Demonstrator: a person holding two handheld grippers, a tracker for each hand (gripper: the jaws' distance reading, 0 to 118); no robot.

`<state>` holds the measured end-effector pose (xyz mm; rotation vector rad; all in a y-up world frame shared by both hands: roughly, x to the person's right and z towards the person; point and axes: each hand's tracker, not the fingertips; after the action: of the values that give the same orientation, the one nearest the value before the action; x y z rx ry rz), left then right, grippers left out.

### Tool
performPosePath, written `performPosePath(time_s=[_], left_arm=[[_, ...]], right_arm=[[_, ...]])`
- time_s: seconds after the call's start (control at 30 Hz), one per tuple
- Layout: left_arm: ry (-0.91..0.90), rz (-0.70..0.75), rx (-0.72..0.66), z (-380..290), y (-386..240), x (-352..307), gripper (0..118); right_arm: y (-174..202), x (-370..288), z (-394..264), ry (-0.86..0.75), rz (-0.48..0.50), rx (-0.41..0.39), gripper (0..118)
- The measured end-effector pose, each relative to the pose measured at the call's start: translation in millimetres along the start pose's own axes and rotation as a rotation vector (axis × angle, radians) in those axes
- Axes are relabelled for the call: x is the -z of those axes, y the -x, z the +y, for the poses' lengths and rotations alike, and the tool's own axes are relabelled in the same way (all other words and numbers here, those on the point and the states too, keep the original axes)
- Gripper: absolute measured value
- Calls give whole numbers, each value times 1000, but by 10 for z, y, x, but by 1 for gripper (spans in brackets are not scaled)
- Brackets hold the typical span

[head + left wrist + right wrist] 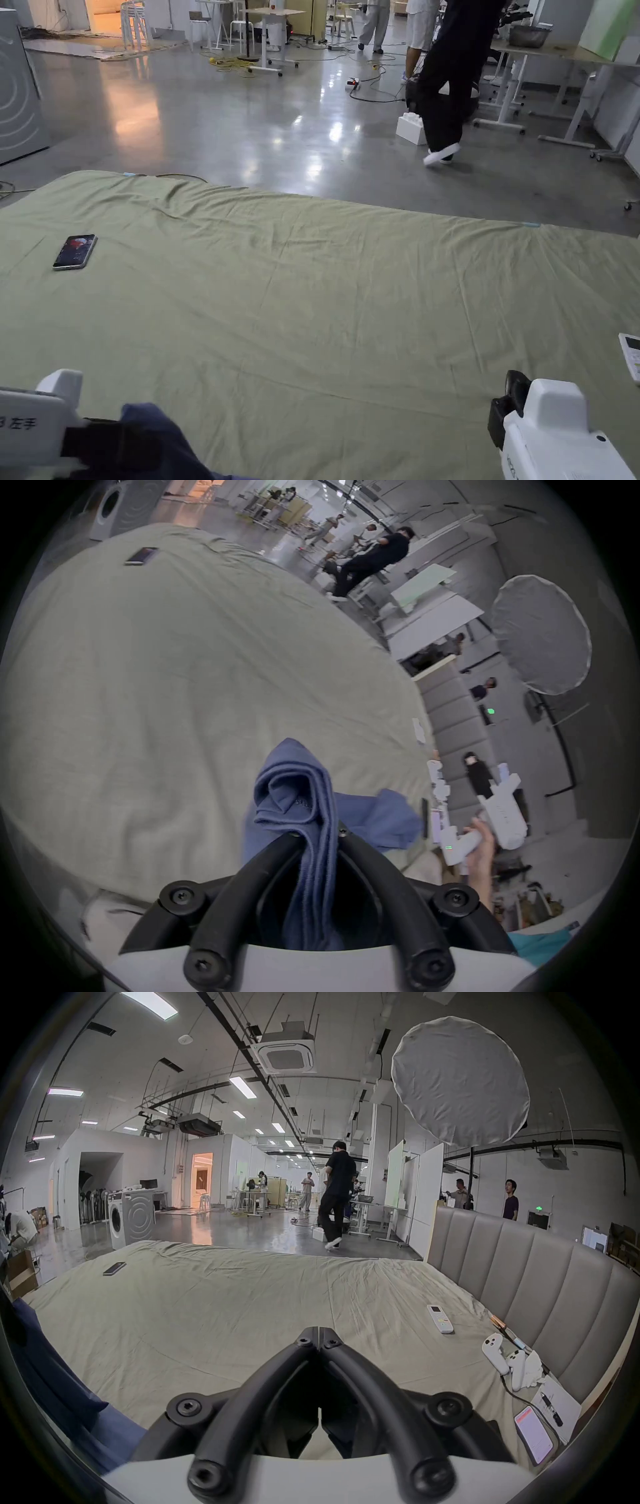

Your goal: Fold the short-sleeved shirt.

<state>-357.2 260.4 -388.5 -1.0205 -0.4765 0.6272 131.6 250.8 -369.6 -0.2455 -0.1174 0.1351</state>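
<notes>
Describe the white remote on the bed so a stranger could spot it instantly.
Start at the grey padded headboard along the green sheet. Just in front of it lies the remote, apart from the two white controllers. It alone is flat and slim, with coloured buttons.

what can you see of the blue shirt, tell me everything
The blue shirt looks like soft knit cotton, bunched rather than spread flat. The left gripper has both jaws pressed on a gathered wad of several layers with ribbed edges, which rises between the jaws. More of its cloth trails toward the green bedsheet behind. In the head view a blue fold sits by that gripper at the near edge.
</notes>
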Motion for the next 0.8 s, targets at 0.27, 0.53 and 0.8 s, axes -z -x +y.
performPosePath(time_s=[0.27, 0.53, 0.8], left_arm=[[82, -19, 21, -234, -512, 835, 7], [151, 81, -43, -546, -552, 1791, 7], [158, 216, -20, -717, -569, 2196, 8]], right_arm=[[-126, -114, -48, 2, -16, 9, 0], [-207, -182, -158, 24, -35, 21, 0], [-211, -192, -212, 36, -39, 22, 0]])
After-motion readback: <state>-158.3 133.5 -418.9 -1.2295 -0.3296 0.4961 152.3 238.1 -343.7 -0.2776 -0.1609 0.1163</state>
